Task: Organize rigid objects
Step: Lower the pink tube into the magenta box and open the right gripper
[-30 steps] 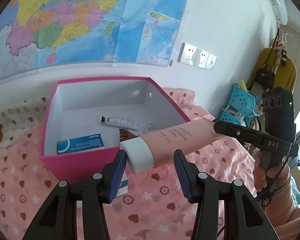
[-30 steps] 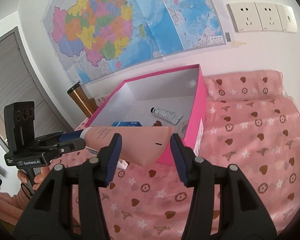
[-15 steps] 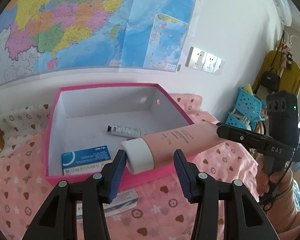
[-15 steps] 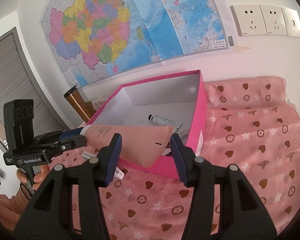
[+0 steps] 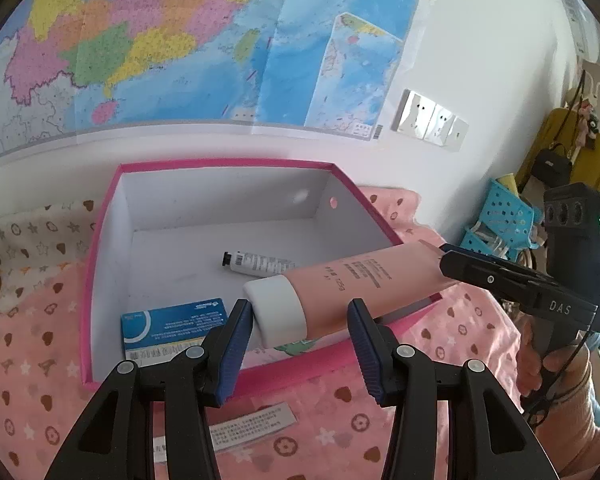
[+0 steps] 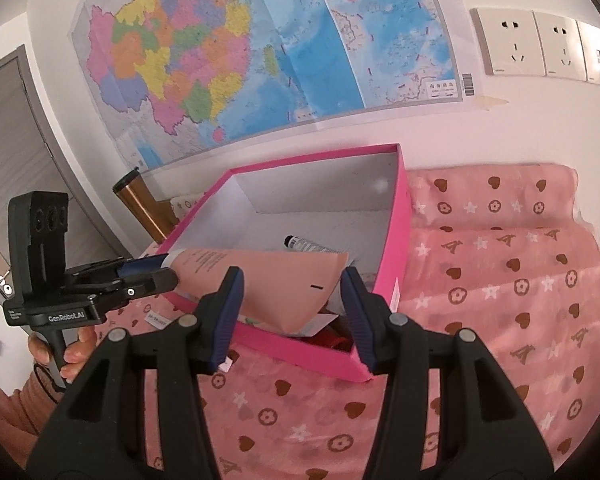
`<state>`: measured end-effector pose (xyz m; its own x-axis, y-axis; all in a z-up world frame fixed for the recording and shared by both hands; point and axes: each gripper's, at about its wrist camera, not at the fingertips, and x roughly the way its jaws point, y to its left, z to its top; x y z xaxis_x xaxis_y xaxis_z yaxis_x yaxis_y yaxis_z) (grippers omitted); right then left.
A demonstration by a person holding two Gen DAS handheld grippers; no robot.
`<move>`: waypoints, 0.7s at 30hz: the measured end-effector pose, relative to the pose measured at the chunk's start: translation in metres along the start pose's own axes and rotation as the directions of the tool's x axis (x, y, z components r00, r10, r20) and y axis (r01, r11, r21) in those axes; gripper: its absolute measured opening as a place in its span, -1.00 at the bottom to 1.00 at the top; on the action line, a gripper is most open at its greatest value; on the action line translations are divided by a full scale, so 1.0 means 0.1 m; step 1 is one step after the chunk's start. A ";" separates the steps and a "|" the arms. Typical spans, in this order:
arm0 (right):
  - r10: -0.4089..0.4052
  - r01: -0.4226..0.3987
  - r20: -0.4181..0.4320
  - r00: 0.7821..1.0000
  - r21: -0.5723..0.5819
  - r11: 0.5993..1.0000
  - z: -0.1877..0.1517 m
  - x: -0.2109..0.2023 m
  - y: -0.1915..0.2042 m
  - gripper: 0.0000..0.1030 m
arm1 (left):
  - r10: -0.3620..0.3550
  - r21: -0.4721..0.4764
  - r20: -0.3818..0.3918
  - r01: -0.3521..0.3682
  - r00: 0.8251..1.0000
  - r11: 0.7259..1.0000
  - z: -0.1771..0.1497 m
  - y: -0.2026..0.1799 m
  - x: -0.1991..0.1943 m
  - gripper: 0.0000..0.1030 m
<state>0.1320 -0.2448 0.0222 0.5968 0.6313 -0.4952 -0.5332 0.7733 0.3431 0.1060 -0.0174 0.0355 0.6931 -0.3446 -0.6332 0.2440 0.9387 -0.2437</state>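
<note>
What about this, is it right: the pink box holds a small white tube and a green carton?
No. The carton is blue, not green; the left wrist view shows it. It does lie in the pink box with the small white tube.

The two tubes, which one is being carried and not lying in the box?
The large pink tube with the white cap, held between both grippers above the pink box. The small white tube lies on the box floor.
</note>
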 end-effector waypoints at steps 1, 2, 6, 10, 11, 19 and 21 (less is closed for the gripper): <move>-0.003 0.003 -0.004 1.000 -0.002 1.000 0.01 0.02 -0.01 0.03 | 0.001 -0.001 -0.003 -0.001 1.000 1.000 0.01 0.01 0.02 -0.05; -0.005 0.005 -0.006 1.000 -0.002 1.000 0.01 0.03 -0.02 0.03 | 0.001 -0.003 -0.007 -0.001 1.000 1.000 0.02 0.02 0.04 -0.05; -0.013 0.013 -0.018 1.000 0.000 1.000 0.05 0.09 -0.06 0.03 | 0.009 -0.001 -0.021 -0.009 1.000 1.000 0.04 0.05 0.12 -0.04; -0.030 0.029 -0.031 0.999 -0.010 1.000 0.06 0.16 -0.07 0.03 | 0.017 -0.003 -0.041 -0.017 0.999 1.000 0.05 0.08 0.21 -0.05; -0.034 0.033 -0.036 0.999 -0.013 0.999 0.06 0.18 -0.07 0.03 | 0.018 -0.005 -0.044 -0.018 0.999 1.000 0.05 0.09 0.22 -0.05; -0.051 0.050 -0.058 0.997 -0.027 0.998 0.06 0.26 -0.08 0.03 | 0.018 -0.017 -0.059 -0.019 0.998 1.000 0.07 0.13 0.29 -0.05; -0.054 0.053 -0.059 0.997 -0.029 0.998 0.07 0.27 -0.08 0.03 | 0.021 -0.014 -0.061 -0.021 0.998 1.000 0.07 0.12 0.30 -0.05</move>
<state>0.1563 -0.2338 0.0115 0.5883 0.5837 -0.5597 -0.5182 0.8034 0.2932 0.1346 -0.0167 0.0187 0.6551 -0.3255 -0.6819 0.2193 0.9455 -0.2406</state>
